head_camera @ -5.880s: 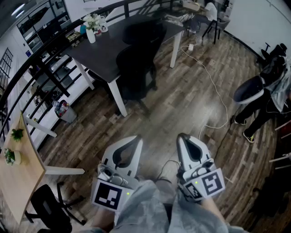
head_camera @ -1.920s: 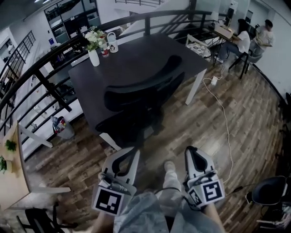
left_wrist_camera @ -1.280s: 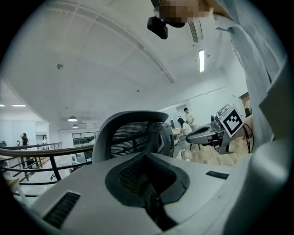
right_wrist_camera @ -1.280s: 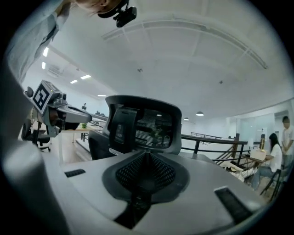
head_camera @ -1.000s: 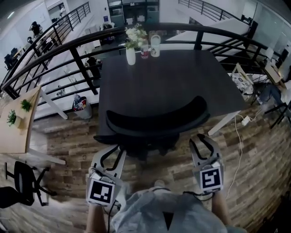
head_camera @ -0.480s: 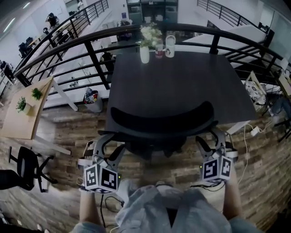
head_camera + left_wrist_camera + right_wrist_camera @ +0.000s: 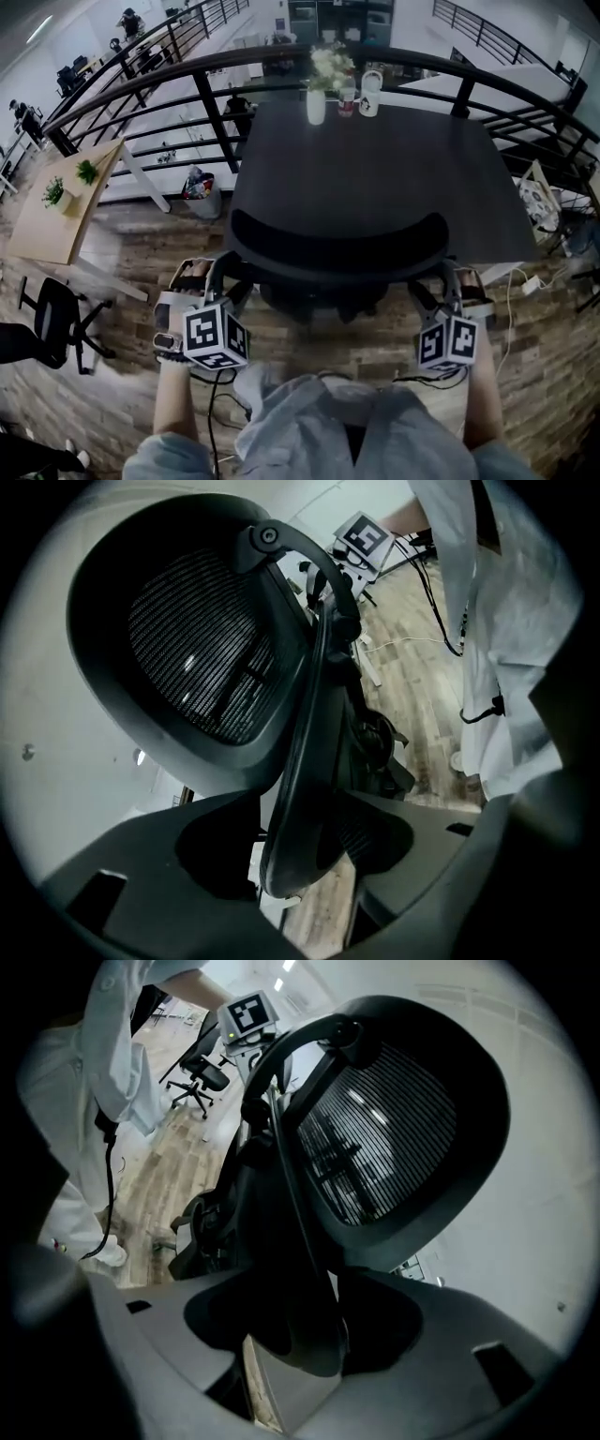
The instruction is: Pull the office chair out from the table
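Opening wider, my left tongs [image 7: 217,270] and right tongs [image 7: 441,277] straddle the chair back's [image 7: 337,246] ends, unclamped.

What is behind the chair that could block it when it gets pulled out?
Nothing visible lies on the wood floor behind the chair. Only the person pulling stands there, close to it, so they would likely have to step back.

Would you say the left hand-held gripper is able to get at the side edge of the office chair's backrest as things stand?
Probably yes: the backrest edge sits between the jaws of the left hand-held gripper, which are opening, and nothing seems to block it.
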